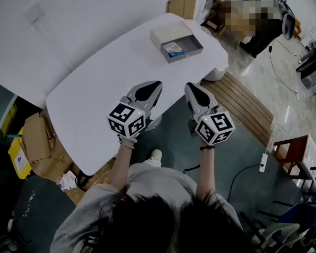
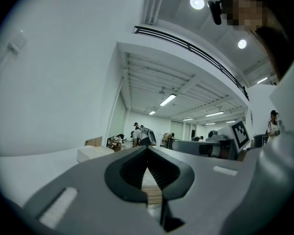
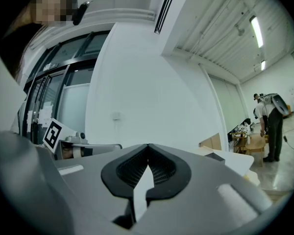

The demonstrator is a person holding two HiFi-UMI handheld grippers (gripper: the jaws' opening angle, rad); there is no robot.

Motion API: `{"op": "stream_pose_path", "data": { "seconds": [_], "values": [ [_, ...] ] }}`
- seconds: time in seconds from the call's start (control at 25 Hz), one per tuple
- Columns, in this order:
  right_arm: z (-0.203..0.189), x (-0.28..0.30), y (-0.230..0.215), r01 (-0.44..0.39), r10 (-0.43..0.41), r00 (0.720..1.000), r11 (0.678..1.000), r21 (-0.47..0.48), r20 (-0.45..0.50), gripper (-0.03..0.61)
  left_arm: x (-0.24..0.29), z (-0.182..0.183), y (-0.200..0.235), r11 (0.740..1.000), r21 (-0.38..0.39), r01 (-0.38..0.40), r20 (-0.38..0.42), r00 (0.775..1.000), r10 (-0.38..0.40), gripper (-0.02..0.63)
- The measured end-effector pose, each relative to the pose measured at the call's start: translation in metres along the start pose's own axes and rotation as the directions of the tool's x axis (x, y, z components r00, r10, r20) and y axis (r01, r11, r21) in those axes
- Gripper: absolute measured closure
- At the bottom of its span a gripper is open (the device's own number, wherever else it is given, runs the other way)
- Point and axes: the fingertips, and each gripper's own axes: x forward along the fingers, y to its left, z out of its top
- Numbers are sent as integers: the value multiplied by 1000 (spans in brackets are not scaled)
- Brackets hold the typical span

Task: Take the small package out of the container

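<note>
Small blue-and-orange printed package (image 1: 174, 49) lies inside the open grey box-shaped container (image 1: 171, 33), which sits at the far end of the white oval table (image 1: 95, 88). Left gripper (image 1: 157, 84) and right gripper (image 1: 189, 86) are side by side, well short of the container, at the table's near edge. Both jaw pairs are closed tip to tip with nothing between them.

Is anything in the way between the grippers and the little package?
No, nothing visible. Only bare table lies between the left gripper, the right gripper and the open container, where the package lies uncovered.
</note>
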Motion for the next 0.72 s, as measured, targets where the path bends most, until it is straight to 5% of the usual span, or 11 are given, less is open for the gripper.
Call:
{"op": "stream_pose_path", "data": {
  "seconds": [0.4, 0.72],
  "values": [
    [1, 17, -37, 63, -63, 998, 998, 4, 16, 566, 46, -3, 10, 998, 3, 68, -8, 998, -68, 624],
    [1, 30, -69, 93, -94, 995, 995, 24, 15, 566, 55, -6, 38, 1000, -21, -7, -6, 1000, 7, 624]
  ]
}}
